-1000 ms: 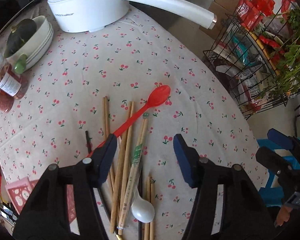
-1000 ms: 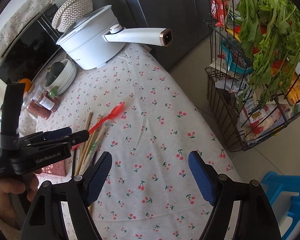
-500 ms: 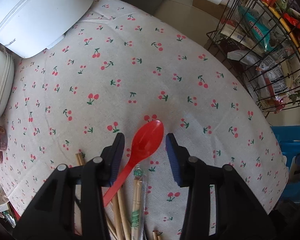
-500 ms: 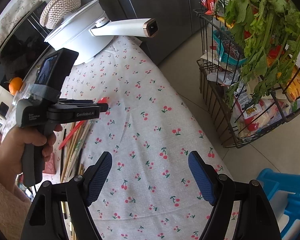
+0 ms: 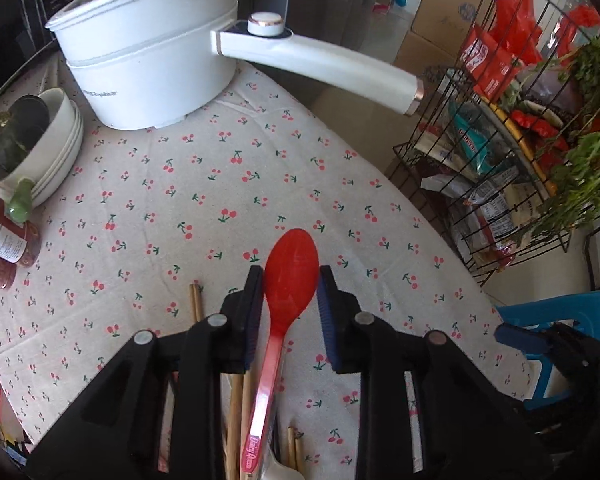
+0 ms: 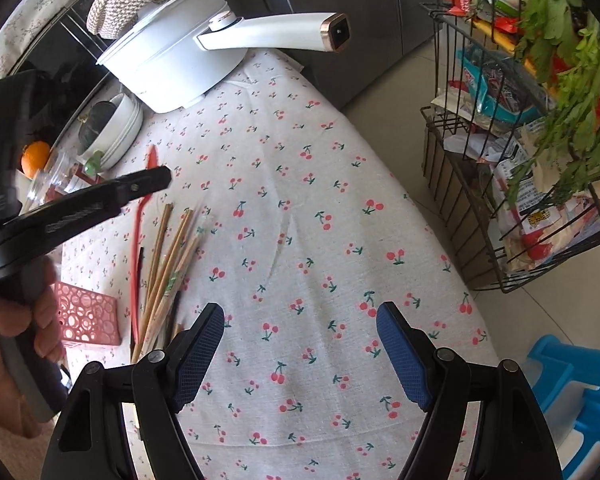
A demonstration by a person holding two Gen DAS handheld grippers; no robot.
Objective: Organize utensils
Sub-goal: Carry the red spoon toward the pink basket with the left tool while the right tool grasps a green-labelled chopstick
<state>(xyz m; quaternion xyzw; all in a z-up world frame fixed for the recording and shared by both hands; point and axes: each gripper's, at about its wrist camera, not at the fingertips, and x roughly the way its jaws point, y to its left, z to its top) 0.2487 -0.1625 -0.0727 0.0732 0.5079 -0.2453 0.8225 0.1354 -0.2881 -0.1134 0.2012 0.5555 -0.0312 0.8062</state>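
A red plastic spoon (image 5: 290, 268) points away from me, its bowl between the blue pads of my left gripper (image 5: 290, 276). The jaws are closing and the pads touch both edges of the bowl. In the right wrist view the left gripper (image 6: 162, 174) holds the red spoon (image 6: 138, 224) by its bowl end, with the handle sloping down over the table. Wooden chopsticks (image 6: 168, 256) lie in a loose bundle beside it, and a white spoon (image 5: 278, 468) shows at the bottom edge. My right gripper (image 6: 300, 316) hovers open over bare cherry-print cloth with nothing between its fingers.
A white electric pot (image 5: 152, 52) with a long handle stands at the back. Stacked bowls (image 5: 56, 160) and jars (image 5: 4, 236) sit at the left. A pink perforated basket (image 6: 86, 316) lies by the chopsticks. A wire rack (image 5: 500, 160) and a blue stool (image 6: 572, 392) stand right of the table.
My left gripper moved forward from the handle end to the spoon's bowl and narrowed around it, then rose with the view tilting up. The right gripper stayed open.
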